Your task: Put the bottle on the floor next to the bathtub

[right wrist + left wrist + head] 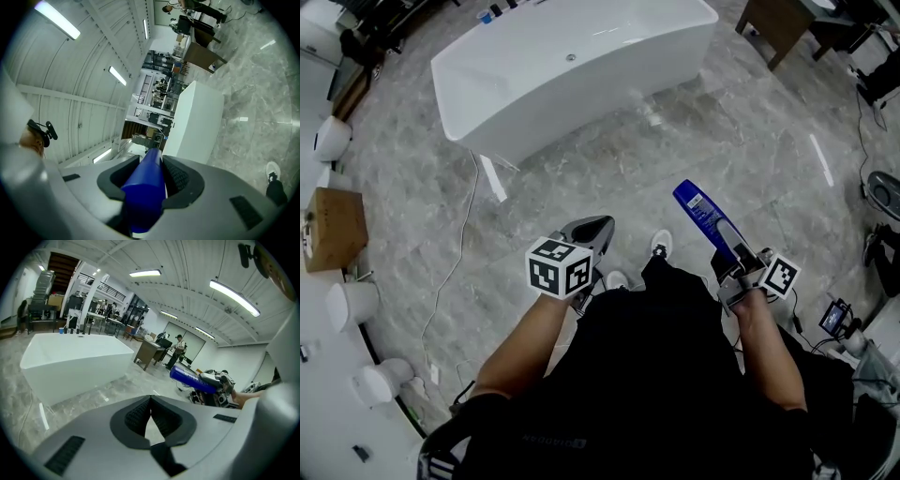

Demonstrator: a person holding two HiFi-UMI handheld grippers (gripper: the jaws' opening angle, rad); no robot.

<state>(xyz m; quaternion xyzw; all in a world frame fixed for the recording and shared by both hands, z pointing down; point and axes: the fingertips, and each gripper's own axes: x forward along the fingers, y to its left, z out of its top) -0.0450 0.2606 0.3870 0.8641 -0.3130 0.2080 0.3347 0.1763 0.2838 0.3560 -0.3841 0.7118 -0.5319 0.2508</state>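
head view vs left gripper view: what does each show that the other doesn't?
Head view only: the holder's shoes, a cardboard box and a thin white cable trailing over the floor.

Left gripper view only: a look straight along the left gripper, its jaws meeting at the tips with nothing between them; also the ceiling lights and a person standing by a far desk.

Both: the white bathtub, the grey marble floor, and the blue bottle clamped in the right gripper, off the floor.

The blue bottle (701, 214), pale-labelled, is held off the ground in the right tongs (734, 251), tilted. The white bathtub (534, 122) stands well apart on the grey marbled floor (694, 131).
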